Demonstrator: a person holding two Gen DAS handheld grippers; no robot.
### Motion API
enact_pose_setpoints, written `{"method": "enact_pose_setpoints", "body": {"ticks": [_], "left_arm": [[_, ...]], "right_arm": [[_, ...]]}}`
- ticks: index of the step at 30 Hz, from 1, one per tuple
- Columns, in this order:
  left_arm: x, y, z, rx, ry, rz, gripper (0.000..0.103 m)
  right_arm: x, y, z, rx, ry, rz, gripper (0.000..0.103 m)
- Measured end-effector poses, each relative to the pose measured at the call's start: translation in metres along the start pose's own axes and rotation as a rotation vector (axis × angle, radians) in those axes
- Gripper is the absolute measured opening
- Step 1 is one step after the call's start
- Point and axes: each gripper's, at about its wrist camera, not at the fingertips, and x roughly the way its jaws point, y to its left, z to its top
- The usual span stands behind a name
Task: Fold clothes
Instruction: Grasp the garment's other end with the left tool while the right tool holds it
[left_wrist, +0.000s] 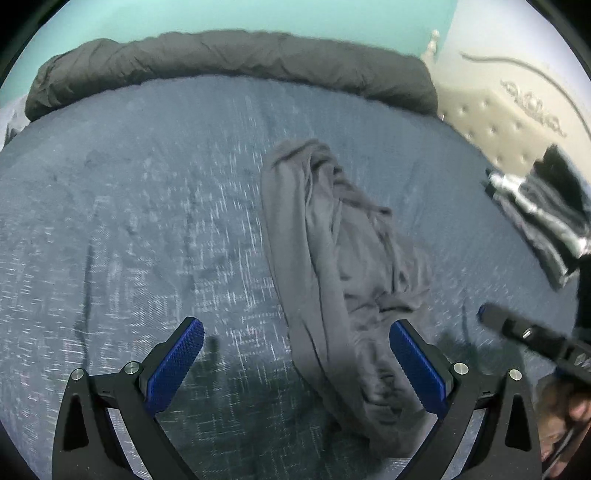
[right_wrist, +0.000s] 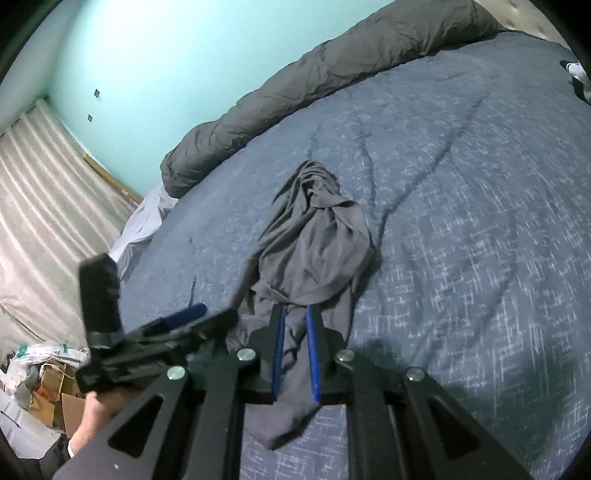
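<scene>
The right gripper (right_wrist: 295, 354) is pinching the near end of the crumpled grey jersey garment (right_wrist: 314, 243), probably to drag it straight. The left gripper (left_wrist: 295, 365) is hovering spread wide beside that garment, empty, over the blue-grey woven bedspread (left_wrist: 129, 221).

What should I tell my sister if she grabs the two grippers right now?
Left gripper: open, empty, hovering over the near end of the crumpled grey cloth garment.
Right gripper: fingers nearly closed around the garment's near end; a firm grip cannot be confirmed.
The garment lies bunched in a long heap on the blue speckled bedspread.
Done: no fold visible.
Left: spread it flat, then fold.
</scene>
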Motion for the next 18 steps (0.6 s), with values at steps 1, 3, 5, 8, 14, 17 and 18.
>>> {"method": "enact_pose_setpoints", "body": {"ticks": [1,3,5,8,14,17,18], "left_arm": [[0.004,0.0,0.0,0.002,0.013,0.003,0.102],[0.011,-0.001,0.0,0.009,0.033,0.005,0.1],[0.016,-0.003,0.0,0.014,0.047,0.004,0.095],[0.023,-0.005,0.001,0.017,0.062,0.0,0.095],[0.039,-0.002,0.002,0.005,0.102,-0.018,0.085],[0.043,-0.001,0.001,0.005,0.115,-0.016,0.084],[0.045,-0.001,0.001,0.006,0.12,-0.014,0.084]], "right_arm": [[0.001,0.0,0.001,0.001,-0.001,0.004,0.011],[0.004,-0.002,0.003,0.015,0.001,0.008,0.012],[0.007,-0.004,0.004,0.023,0.006,0.007,0.012],[0.009,-0.008,0.005,0.033,0.009,0.004,0.012],[0.01,-0.013,0.005,0.059,0.011,0.0,0.013],[0.012,-0.013,0.005,0.06,0.013,0.004,0.013],[0.012,-0.013,0.005,0.059,0.014,0.005,0.013]]}}
